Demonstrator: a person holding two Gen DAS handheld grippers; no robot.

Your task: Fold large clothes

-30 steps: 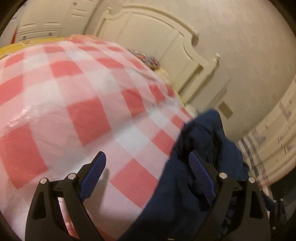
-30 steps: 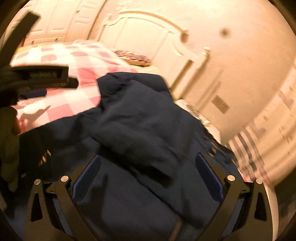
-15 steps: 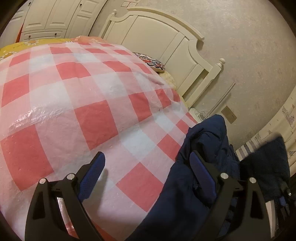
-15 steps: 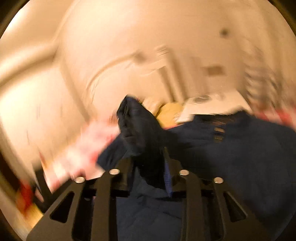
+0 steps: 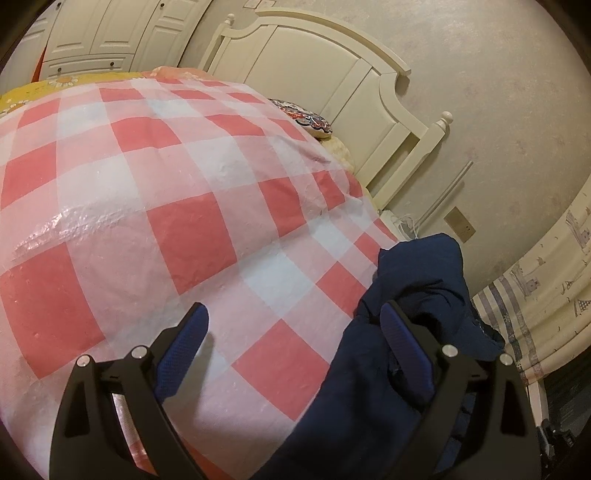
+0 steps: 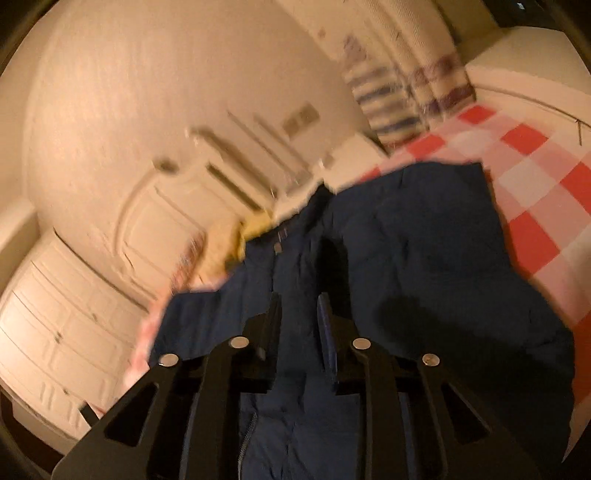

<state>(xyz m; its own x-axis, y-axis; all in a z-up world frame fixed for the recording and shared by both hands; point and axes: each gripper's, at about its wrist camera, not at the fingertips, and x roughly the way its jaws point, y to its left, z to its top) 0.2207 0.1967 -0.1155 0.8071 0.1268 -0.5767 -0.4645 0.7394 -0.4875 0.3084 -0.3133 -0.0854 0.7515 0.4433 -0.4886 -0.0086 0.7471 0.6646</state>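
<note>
A dark navy padded jacket (image 6: 424, 266) lies spread on a bed with a red and white checked cover (image 5: 155, 206). In the left wrist view a bunched part of the jacket (image 5: 417, 280) sits at the right, against my right finger (image 5: 404, 343). My left gripper (image 5: 295, 325) is open and empty above the cover. My right gripper (image 6: 297, 314) hovers above the jacket with its jaws nearly closed and a narrow gap between them. The view is blurred, and no cloth shows between the jaws.
A cream headboard (image 5: 332, 85) and a patterned pillow (image 5: 310, 120) stand at the far end of the bed. White wardrobe doors (image 5: 96, 33) are at the back left. A striped curtain (image 5: 535, 295) hangs at the right. The bed's edge runs beside the jacket.
My right gripper went from wide open to nearly closed and swung fast across the jacket, which now lies flatter. My left gripper has hardly moved and stays open.
</note>
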